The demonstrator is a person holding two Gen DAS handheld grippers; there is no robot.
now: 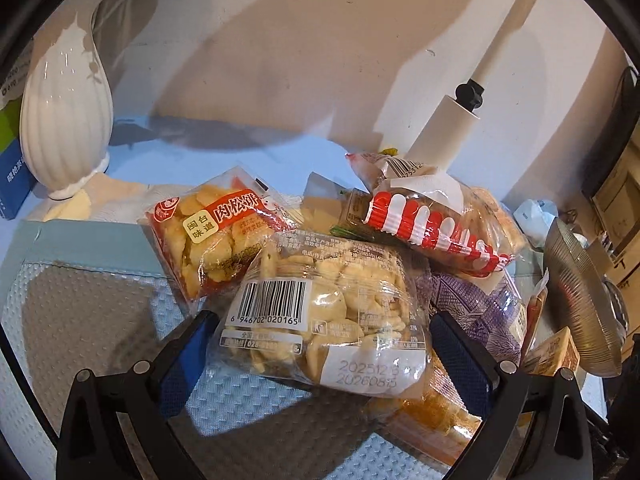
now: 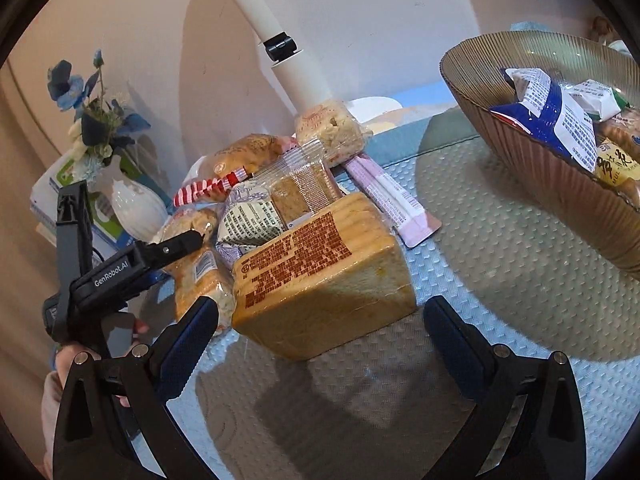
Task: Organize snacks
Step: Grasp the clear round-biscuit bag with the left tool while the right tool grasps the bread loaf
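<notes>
A clear bag of small pale crackers (image 1: pixel 328 312) with a barcode label lies on the heap of snacks. My left gripper (image 1: pixel 324 316) is open, one blue-padded finger on each side of it. A red bag of pork floss cakes (image 1: pixel 216 232) and a red-and-white striped pack (image 1: pixel 432 232) lie just behind. In the right wrist view a wrapped block of sliced yellow cake (image 2: pixel 324 280) sits at the front of the heap, between the fingers of my open right gripper (image 2: pixel 322 303). The ribbed glass bowl (image 2: pixel 540 176) at the upper right holds several packets.
The snacks rest on a blue textured mat (image 2: pixel 480 280). A white lamp post (image 2: pixel 288 60) rises behind the heap, by the wall. A white vase (image 1: pixel 64 120) with blue flowers and some boxes stand at the left. A pink bar (image 2: pixel 392 196) lies beside the heap. A hand (image 2: pixel 68 360) holds the left gripper.
</notes>
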